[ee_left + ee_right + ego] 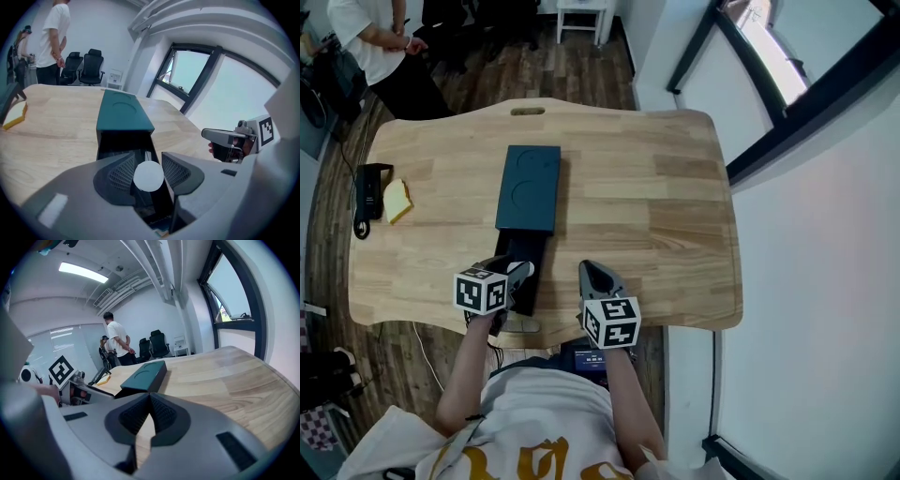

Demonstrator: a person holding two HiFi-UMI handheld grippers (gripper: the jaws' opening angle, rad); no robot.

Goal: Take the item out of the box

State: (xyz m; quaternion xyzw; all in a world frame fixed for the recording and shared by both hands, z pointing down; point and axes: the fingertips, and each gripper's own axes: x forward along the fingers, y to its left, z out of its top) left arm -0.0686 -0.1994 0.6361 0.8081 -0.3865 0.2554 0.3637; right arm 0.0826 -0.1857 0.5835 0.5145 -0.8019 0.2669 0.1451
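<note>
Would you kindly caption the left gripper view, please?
Left gripper grips a white round item at the open teal box.

Wide tabletop (pixel 656 187) right of teal box (pixel 528 187)

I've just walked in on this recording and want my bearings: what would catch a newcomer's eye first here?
A dark teal box lies mid-way across the wooden table, its black inner tray slid out toward the near edge. Over that tray the left claw pinches a white round item between its pads. The right claw hangs shut and empty just to the right.
</note>
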